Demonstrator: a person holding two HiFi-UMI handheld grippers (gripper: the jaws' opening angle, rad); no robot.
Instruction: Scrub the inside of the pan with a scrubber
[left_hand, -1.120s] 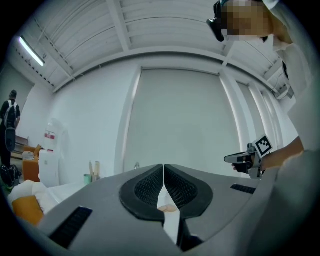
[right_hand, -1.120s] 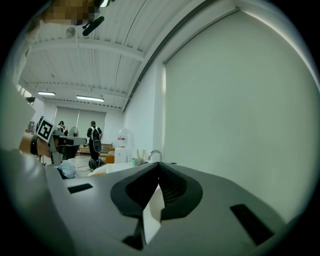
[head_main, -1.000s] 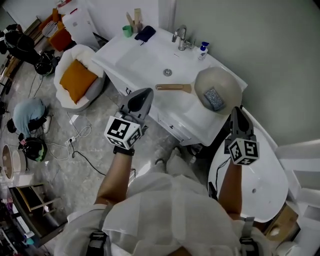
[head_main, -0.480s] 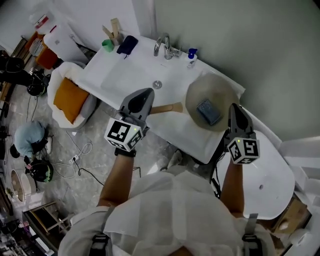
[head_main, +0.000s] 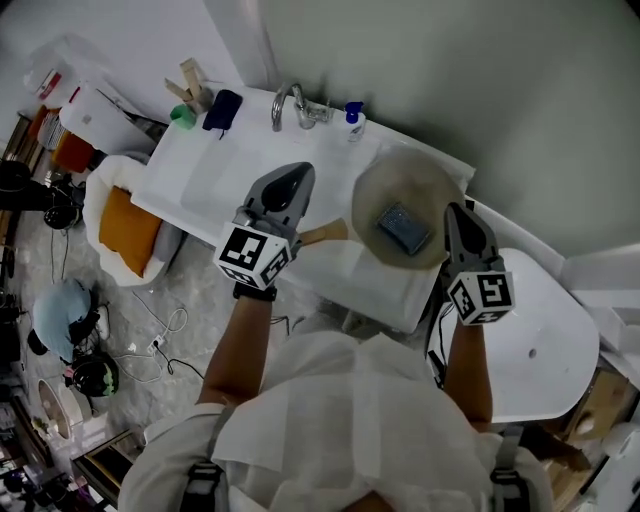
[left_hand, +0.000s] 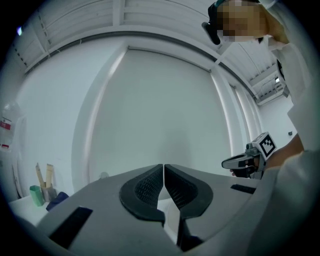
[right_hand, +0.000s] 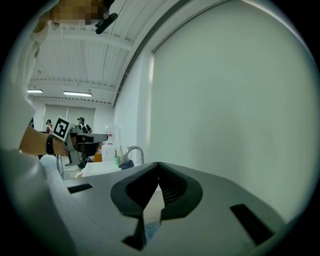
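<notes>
A beige pan (head_main: 390, 185) with a wooden handle (head_main: 323, 236) rests on the white sink counter (head_main: 215, 175). Inside the pan lies a grey-blue scrubber (head_main: 403, 229). My left gripper (head_main: 296, 180) hovers over the counter beside the handle, its jaws shut and empty. My right gripper (head_main: 456, 214) is raised at the pan's right rim, also shut with nothing held. In the left gripper view the left gripper (left_hand: 163, 168) points at a bare wall, and the right gripper (left_hand: 246, 161) shows at its right. In the right gripper view the right gripper (right_hand: 158, 165) is shut too.
A faucet (head_main: 290, 100) and a soap bottle (head_main: 352, 118) stand at the back of the sink. A green cup (head_main: 183, 115) and a dark cloth (head_main: 222, 108) sit at its left end. A white rounded fixture (head_main: 545, 340) is at right, an armchair with orange cushion (head_main: 118, 222) at left.
The sink and pan have shifted left and nearer in the head view. Both grippers now stand closer to the pan, still shut.
</notes>
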